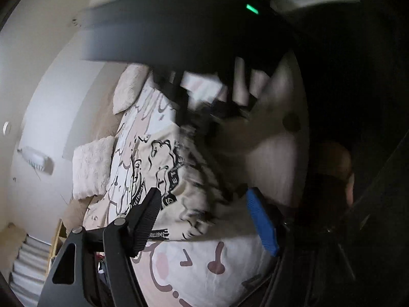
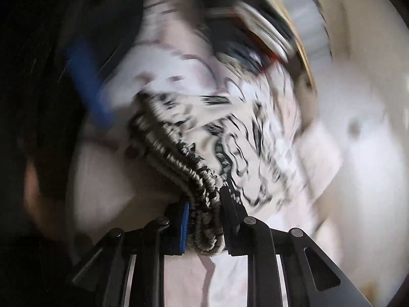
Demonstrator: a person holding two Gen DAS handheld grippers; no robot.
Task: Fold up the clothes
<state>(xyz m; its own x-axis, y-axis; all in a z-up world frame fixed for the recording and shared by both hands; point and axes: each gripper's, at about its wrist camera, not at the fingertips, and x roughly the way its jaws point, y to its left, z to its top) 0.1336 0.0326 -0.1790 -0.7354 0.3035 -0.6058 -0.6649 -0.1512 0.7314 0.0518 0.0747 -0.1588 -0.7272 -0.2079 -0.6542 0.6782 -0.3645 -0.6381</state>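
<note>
Your right gripper is clamped on the gathered, black-and-white elastic waistband of a cream garment with black print; the ruched band bunches between the blue pad at 7 o'clock and the black finger at 5 o'clock, and both press on it. From there the cloth fans out toward 1 o'clock, heavily blurred, over a pale pink-and-white bedcover.

Your left gripper stands wide, nothing between its fingers: the black ribbed finger sits at 7 o'clock of its view and the blue-padded one at 4 o'clock. The printed garment lies crumpled on the bedcover just beyond the fingertips, near the middle of the view. Two fluffy white pillows lie at 9 and 11 o'clock against the wall. The other gripper crosses the top of this view as a dark blur, at 12 o'clock.
</note>
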